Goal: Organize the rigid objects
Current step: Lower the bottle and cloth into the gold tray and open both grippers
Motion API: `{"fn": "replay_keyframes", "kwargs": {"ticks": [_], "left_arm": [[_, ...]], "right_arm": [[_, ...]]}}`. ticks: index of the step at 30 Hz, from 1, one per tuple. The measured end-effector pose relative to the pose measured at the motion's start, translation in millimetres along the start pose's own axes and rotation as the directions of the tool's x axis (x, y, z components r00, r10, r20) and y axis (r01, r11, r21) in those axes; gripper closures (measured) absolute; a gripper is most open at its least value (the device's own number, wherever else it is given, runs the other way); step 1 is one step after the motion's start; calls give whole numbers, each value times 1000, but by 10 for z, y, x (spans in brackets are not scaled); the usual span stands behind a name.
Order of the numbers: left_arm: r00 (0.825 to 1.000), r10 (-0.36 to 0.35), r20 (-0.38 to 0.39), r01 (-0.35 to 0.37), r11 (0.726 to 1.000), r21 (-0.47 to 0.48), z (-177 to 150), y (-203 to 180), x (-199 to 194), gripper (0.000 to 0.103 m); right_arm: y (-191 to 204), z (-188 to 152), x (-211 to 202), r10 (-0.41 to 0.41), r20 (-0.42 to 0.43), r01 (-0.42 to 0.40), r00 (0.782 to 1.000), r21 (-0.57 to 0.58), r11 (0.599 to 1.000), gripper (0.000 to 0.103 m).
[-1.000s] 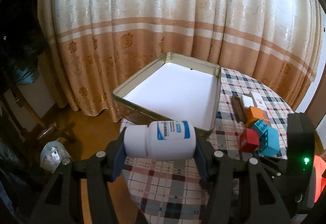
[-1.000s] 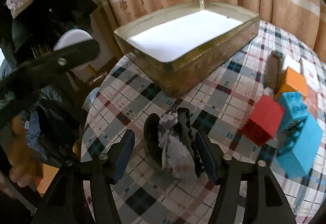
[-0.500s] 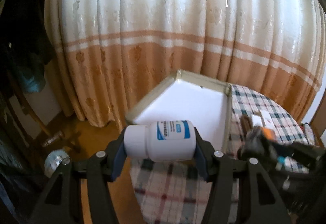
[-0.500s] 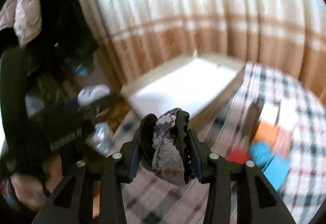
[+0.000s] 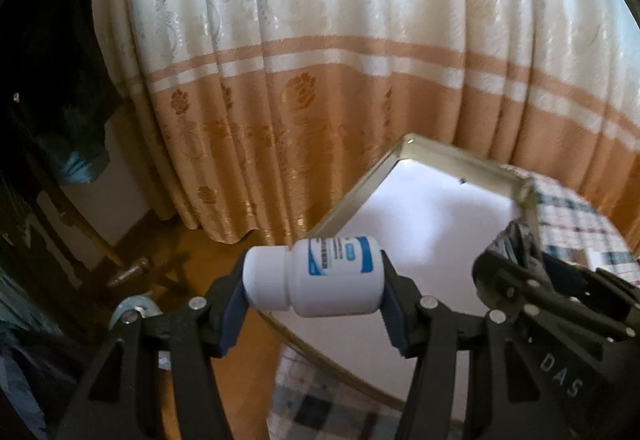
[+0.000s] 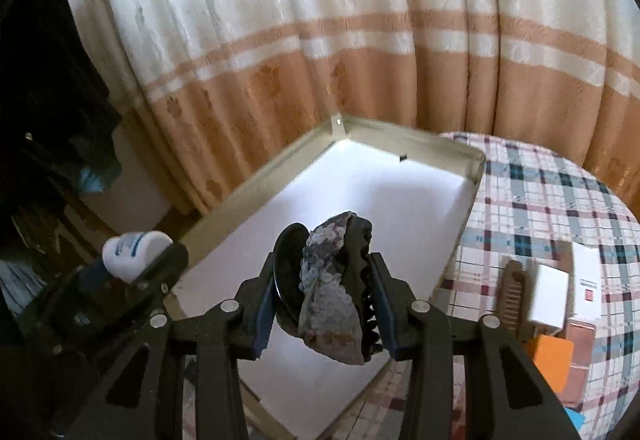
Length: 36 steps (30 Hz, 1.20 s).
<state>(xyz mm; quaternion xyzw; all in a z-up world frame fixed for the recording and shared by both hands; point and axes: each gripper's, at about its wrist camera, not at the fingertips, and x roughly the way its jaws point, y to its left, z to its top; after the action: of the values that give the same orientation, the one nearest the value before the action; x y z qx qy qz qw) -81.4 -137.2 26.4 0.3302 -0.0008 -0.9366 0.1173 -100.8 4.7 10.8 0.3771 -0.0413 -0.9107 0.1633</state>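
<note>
Left gripper clamps the white bottle, right gripper clamps the hair claw, both over the tin tray.

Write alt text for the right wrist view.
The right tongs grip a black hair claw clip with sequined fabric above an open, white-lined metal tin. At left, the left tongs hold a white pill bottle.

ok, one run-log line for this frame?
left gripper: shut on white pill bottle | right gripper: shut on sequined black hair claw | both over white-lined metal tin
</note>
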Motion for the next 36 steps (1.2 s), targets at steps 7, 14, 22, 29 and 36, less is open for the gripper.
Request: {"fn": "replay_keyframes", "kwargs": {"ticks": [7, 14, 22, 29, 36], "left_arm": [[997, 52, -61, -49, 998, 48, -1, -146, 328, 45], [994, 92, -55, -89, 994, 66, -15, -201, 369, 45], [987, 153, 47, -152, 988, -15, -43, -119, 160, 1], [986, 118, 116, -112, 992, -56, -156, -194, -116, 1], [980, 63, 191, -58, 998, -27, -340, -521, -388, 1]], "right_arm": [[-85, -46, 236, -26, -51, 27, 998, 12, 1000, 57], [-139, -93, 260, -24, -53, 24, 998, 16, 1000, 55], [-221, -152, 51, -13, 48, 10, 999, 55, 998, 47], [-360, -271, -369, -82, 216, 71, 973, 58, 996, 21], [-577, -441, -795, -145, 337, 123, 930, 85, 989, 20]]}}
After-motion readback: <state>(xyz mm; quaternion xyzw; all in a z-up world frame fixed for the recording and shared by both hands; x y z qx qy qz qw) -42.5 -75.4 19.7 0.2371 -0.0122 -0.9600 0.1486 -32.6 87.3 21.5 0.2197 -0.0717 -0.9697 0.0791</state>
